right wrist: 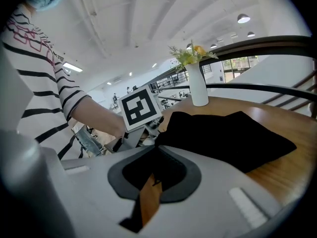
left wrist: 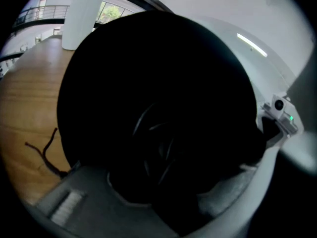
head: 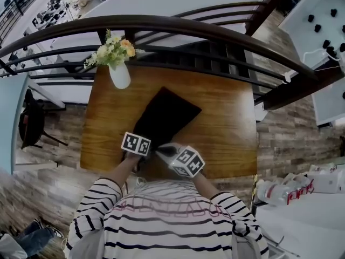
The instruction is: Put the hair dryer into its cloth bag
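Note:
The black cloth bag (head: 167, 115) lies flat on the wooden table (head: 229, 128), its near end towards me. Both grippers meet at that near end. My right gripper (head: 160, 149) is shut on the bag's edge, and black cloth (right wrist: 233, 133) runs into its closed jaws (right wrist: 151, 182). My left gripper (head: 143, 139) holds a black rounded body (left wrist: 158, 103) that fills the left gripper view. I take it for the hair dryer at the bag's mouth. The head view hides the dryer. From the right gripper view, the left gripper (right wrist: 151, 129) touches the bag's edge.
A white vase of flowers (head: 119, 74) stands at the table's far left corner. A dark curved railing (head: 215, 34) runs behind the table. A thin dark string (left wrist: 44, 152) lies on the wood left of the black body. White shelving (head: 323, 31) stands at the right.

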